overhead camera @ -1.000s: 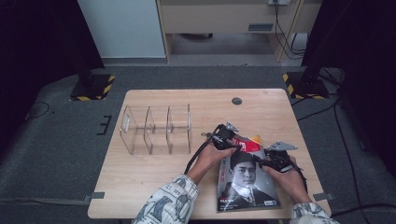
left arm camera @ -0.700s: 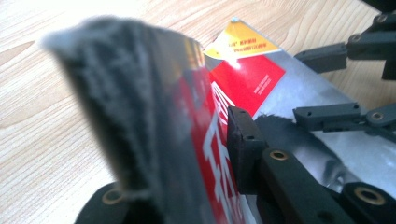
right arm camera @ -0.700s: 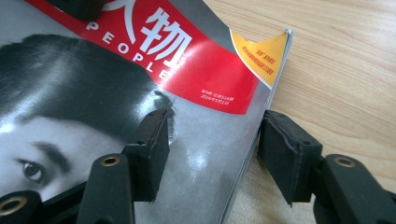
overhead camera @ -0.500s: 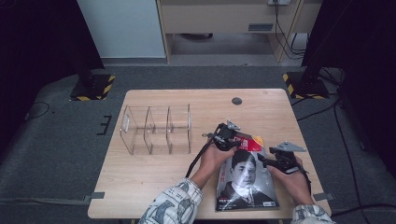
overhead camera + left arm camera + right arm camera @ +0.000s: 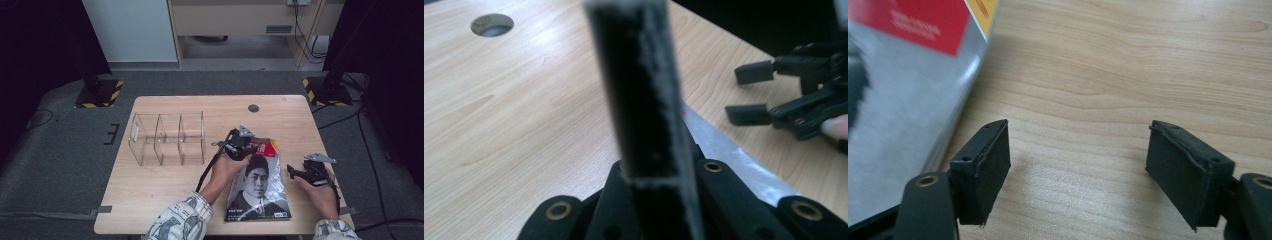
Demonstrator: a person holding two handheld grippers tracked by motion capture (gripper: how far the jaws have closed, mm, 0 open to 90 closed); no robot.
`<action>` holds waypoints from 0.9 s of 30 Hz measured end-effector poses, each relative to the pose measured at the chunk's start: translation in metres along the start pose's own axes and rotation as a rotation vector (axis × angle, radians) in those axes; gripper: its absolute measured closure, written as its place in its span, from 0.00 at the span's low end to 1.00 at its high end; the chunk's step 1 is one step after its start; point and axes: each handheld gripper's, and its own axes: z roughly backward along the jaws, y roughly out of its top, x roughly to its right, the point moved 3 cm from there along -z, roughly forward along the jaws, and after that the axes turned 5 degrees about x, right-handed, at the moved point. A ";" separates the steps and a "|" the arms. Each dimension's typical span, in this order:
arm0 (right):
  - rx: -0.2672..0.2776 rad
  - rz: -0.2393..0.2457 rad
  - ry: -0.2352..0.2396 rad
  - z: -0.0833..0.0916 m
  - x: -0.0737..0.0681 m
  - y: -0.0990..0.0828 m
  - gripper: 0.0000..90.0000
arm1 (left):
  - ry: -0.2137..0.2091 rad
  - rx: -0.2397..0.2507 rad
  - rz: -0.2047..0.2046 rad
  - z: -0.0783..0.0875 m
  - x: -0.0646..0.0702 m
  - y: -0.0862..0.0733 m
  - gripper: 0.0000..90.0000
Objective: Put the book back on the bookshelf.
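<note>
A magazine (image 5: pixel 257 185) with a portrait cover lies near the table's front edge; its red and silver cover also shows in the right gripper view (image 5: pixel 898 100). My left gripper (image 5: pixel 252 148) is at the magazine's top left corner. Its jaws have just been closing and now stand pressed together (image 5: pixel 634 75), with the magazine's silvery edge (image 5: pixel 744 160) coming out from between them. My right gripper (image 5: pixel 292 172) hovers over bare wood just right of the magazine. Its jaws (image 5: pixel 1078 165) have just been opening and stand open with nothing between them. It also shows far off in the left gripper view (image 5: pixel 754 92).
A clear acrylic organizer (image 5: pixel 167 137) with several compartments stands on the left half of the wooden table (image 5: pixel 150 185). A round cable hole (image 5: pixel 253 108) sits near the table's far edge, also seen in the left gripper view (image 5: pixel 491 24). Dark carpet surrounds the table.
My left gripper has shut at the magazine's top corner and risen a little. My right gripper has slid right, off the magazine onto bare table, and its jaws have spread wider.
</note>
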 end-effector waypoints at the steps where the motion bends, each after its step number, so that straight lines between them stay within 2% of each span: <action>1: -0.010 0.008 0.000 -0.001 -0.001 -0.001 0.28 | -0.001 0.002 0.002 0.002 0.000 0.001 0.97; 6: -0.014 0.033 0.000 -0.004 -0.006 -0.001 0.26 | -0.017 0.034 -0.011 0.017 0.001 0.010 0.97; 22: -0.017 0.030 -0.005 -0.005 -0.006 -0.001 0.26 | -0.026 0.097 -0.040 0.041 0.010 0.026 0.97; 24: -0.016 0.030 -0.006 -0.005 -0.006 -0.001 0.26 | -0.046 0.103 -0.058 0.047 0.013 0.029 0.97; 27: -0.017 0.030 -0.005 -0.005 -0.006 -0.001 0.26 | -0.054 0.116 -0.056 0.053 0.013 0.031 0.97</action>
